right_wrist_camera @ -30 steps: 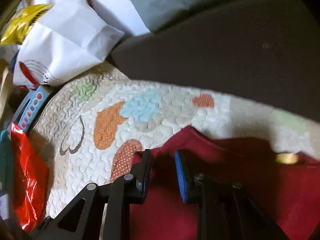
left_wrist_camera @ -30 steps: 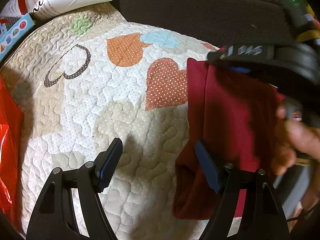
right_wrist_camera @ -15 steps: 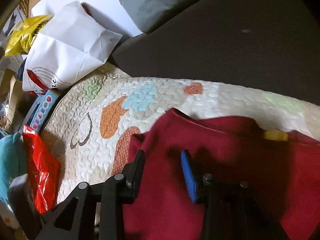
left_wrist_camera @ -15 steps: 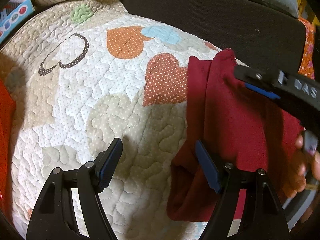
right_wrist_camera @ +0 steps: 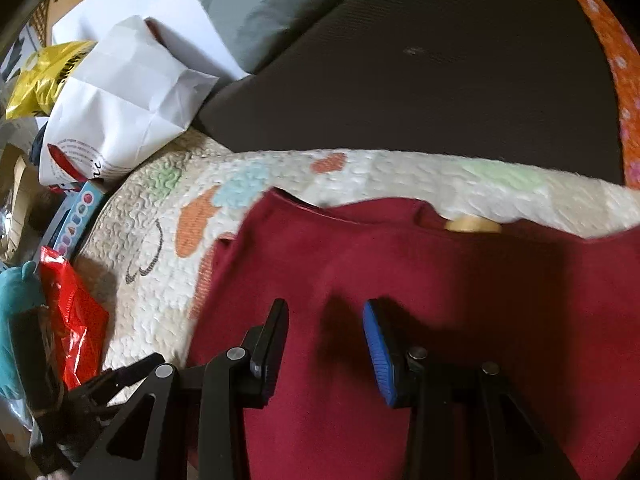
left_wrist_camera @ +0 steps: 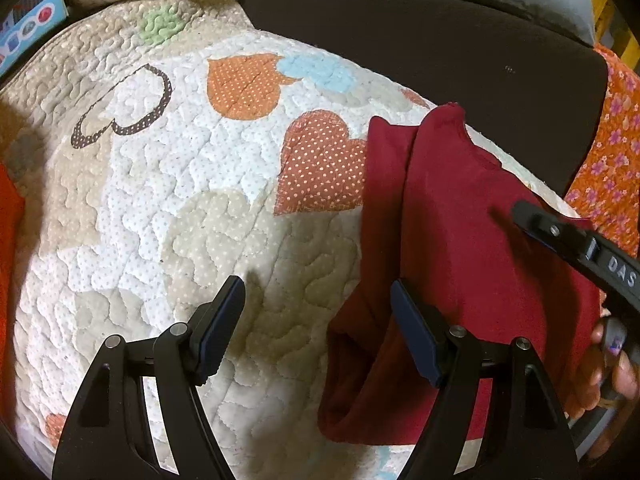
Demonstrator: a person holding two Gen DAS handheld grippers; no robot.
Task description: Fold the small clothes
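Left wrist view: both tools gape empty, left tool beside the red garment, right tool above it.

Bare quilt is lying open ahead of the left hand-held gripper; the red garment and the right hand-held gripper are crowding its right side.

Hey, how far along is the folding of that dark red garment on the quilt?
Done: the dark red garment lies on the heart-patterned quilt with its left side already folded over, a lengthwise crease showing. In hand: nothing; the left hand-held gripper and right hand-held gripper are both open, above the cloth. Left: probably the other side and a final fold; the garment looks long.
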